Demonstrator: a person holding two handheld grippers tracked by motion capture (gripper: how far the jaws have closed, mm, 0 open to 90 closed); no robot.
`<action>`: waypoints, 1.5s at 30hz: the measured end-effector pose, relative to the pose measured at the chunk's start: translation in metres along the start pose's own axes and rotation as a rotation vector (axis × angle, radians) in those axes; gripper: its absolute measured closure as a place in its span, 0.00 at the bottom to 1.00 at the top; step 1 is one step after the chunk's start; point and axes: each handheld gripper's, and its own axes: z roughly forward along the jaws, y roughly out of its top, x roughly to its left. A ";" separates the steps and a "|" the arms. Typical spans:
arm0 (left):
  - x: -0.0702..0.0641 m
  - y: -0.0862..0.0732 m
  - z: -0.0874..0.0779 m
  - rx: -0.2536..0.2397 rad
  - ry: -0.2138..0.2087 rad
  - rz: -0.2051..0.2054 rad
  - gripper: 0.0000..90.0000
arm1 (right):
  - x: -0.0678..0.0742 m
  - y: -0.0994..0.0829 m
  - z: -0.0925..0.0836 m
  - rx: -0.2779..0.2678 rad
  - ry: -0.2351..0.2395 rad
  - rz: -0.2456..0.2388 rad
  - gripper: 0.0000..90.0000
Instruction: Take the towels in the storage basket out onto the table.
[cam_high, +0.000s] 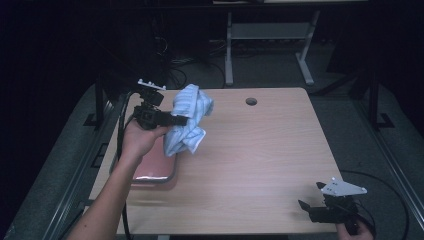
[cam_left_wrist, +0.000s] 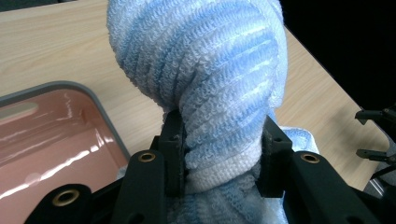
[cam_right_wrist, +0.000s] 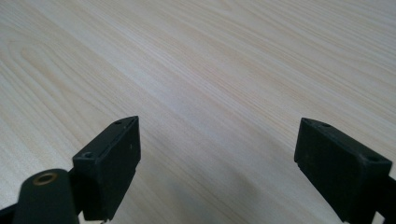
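A light blue striped towel (cam_high: 189, 117) hangs bunched above the table's far left, held up by my left gripper (cam_high: 181, 120), which is shut on it. In the left gripper view the towel (cam_left_wrist: 205, 65) bulges out between the two black jaws, pinched at its middle by my left gripper (cam_left_wrist: 220, 156). Its lower end droops toward the pink tray (cam_high: 155, 167). My right gripper (cam_high: 303, 205) rests low at the table's near right corner, open; in the right gripper view my right gripper (cam_right_wrist: 217, 161) has only bare wood between its wide-apart jaws.
The pink tray (cam_left_wrist: 51, 135) with a grey rim lies at the table's left edge under my left hand. The wooden table (cam_high: 260, 160) has a cable hole (cam_high: 251, 101) near its far edge. A white desk frame (cam_high: 270, 40) stands beyond.
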 end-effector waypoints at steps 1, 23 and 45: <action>-0.001 0.001 0.001 0.001 -0.003 0.004 0.68 | 0.000 0.000 0.000 0.001 -0.001 0.000 0.15; -0.016 0.012 0.033 0.036 -0.029 0.037 0.68 | -0.003 0.000 0.001 -0.003 0.008 0.002 0.15; -0.025 0.020 0.078 0.092 -0.050 0.039 0.68 | -0.011 -0.002 0.005 0.005 0.016 0.015 0.15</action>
